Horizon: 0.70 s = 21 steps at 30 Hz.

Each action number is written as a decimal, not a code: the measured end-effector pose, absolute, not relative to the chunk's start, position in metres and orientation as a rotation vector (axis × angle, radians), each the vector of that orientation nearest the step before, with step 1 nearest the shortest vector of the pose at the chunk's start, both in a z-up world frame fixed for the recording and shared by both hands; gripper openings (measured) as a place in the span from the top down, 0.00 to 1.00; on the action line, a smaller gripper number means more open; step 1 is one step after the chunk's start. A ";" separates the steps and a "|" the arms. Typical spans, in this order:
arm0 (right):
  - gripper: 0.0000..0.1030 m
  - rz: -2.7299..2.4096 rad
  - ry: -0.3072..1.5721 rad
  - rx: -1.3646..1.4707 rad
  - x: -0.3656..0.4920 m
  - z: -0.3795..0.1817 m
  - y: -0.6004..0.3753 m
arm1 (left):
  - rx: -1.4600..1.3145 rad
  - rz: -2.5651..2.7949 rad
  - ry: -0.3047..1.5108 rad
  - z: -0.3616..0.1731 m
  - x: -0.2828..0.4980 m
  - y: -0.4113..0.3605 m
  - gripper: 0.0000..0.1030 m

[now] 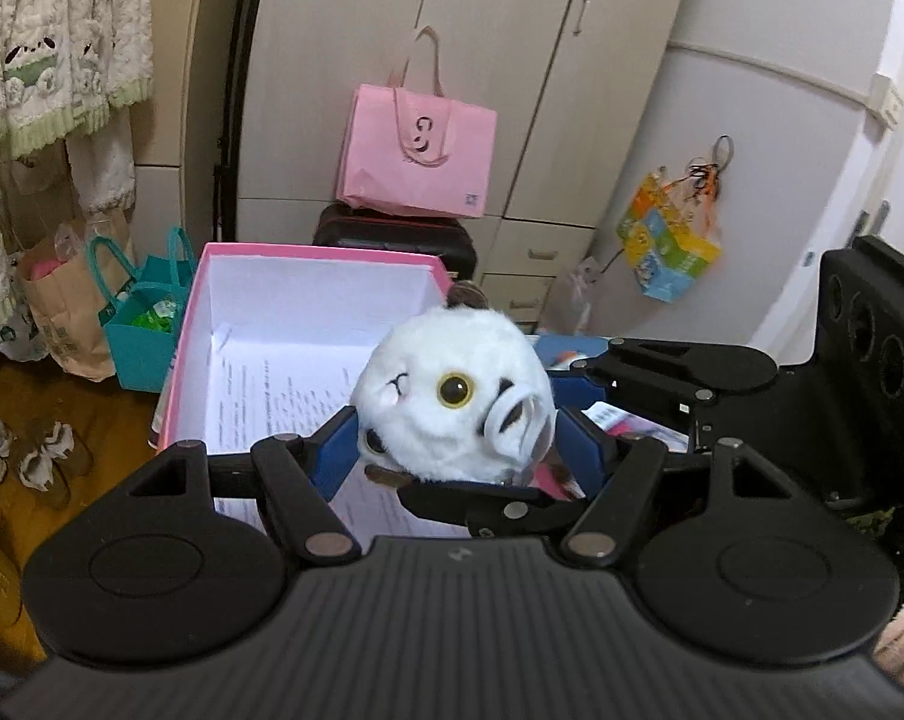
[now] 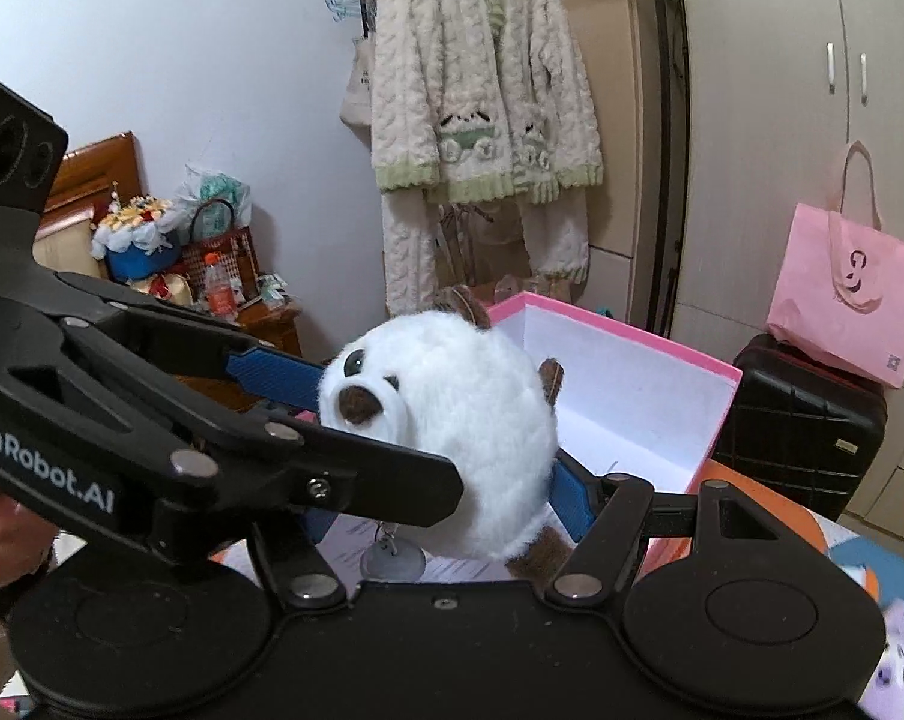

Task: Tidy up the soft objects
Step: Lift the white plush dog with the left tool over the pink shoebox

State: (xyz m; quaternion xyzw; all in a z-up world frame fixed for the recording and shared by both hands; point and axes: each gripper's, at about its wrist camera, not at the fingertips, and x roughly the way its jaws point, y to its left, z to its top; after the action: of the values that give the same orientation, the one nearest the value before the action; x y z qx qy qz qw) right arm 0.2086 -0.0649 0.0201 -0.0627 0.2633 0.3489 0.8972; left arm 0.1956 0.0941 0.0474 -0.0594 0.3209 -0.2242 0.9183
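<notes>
A round white plush toy with a yellow eye, brown ears and a dark snout is held between both grippers above an open pink box. My left gripper is shut on the plush, its blue pads pressing both sides. My right gripper is also shut on the plush, with one blue pad showing at its right. The left gripper's arm crosses the right wrist view at the left. The pink box has white inner walls and printed paper sheets on its floor.
A pink tote bag sits on a black suitcase by beige wardrobes. A teal bag and a paper bag stand on the floor. A fluffy white robe hangs on a rack. A cluttered nightstand stands far left.
</notes>
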 end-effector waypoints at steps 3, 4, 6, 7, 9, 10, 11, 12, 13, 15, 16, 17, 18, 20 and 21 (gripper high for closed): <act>0.28 0.722 0.580 -0.147 0.233 0.009 -0.059 | -0.147 -0.450 0.700 0.033 0.220 0.099 0.33; 0.28 0.722 0.593 -0.161 0.240 0.006 -0.056 | -0.155 -0.447 0.716 0.028 0.228 0.100 0.33; 0.28 0.720 0.621 -0.184 0.252 -0.002 -0.051 | -0.175 -0.439 0.750 0.017 0.243 0.104 0.34; 0.28 0.722 0.640 -0.194 0.258 -0.005 -0.048 | -0.185 -0.436 0.768 0.012 0.249 0.105 0.34; 0.28 0.728 0.664 -0.224 0.266 -0.011 -0.041 | -0.204 -0.433 0.803 0.002 0.260 0.109 0.34; 0.28 0.733 0.678 -0.242 0.270 -0.014 -0.038 | -0.214 -0.431 0.821 -0.002 0.265 0.111 0.34; 0.28 0.739 0.690 -0.255 0.273 -0.016 -0.035 | -0.225 -0.427 0.839 -0.005 0.269 0.113 0.34; 0.28 0.747 0.702 -0.270 0.275 -0.018 -0.032 | -0.233 -0.423 0.852 -0.008 0.271 0.116 0.34; 0.28 0.751 0.710 -0.279 0.278 -0.018 -0.029 | -0.238 -0.419 0.861 -0.010 0.273 0.117 0.34; 0.28 0.763 0.717 -0.308 0.281 -0.020 -0.023 | -0.228 -0.411 0.868 -0.012 0.276 0.119 0.34; 0.28 0.770 0.720 -0.327 0.282 -0.021 -0.022 | -0.218 -0.408 0.870 -0.013 0.276 0.119 0.34; 0.28 0.772 0.724 -0.341 0.283 -0.023 -0.020 | -0.208 -0.406 0.870 -0.014 0.277 0.118 0.34; 0.28 0.770 0.727 -0.356 0.283 -0.025 -0.018 | -0.196 -0.402 0.868 -0.014 0.277 0.117 0.34; 0.28 0.767 0.743 -0.392 0.283 -0.031 -0.014 | -0.171 -0.392 0.866 -0.016 0.277 0.112 0.34; 0.28 0.764 0.757 -0.404 0.284 -0.033 -0.013 | -0.165 -0.387 0.865 -0.017 0.277 0.111 0.34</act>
State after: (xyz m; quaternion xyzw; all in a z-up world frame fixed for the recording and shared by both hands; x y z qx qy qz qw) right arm 0.2838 -0.0126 -0.0331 -0.1909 0.3578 0.3612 0.8397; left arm 0.2774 0.1108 -0.0168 -0.0791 0.4159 -0.1861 0.8866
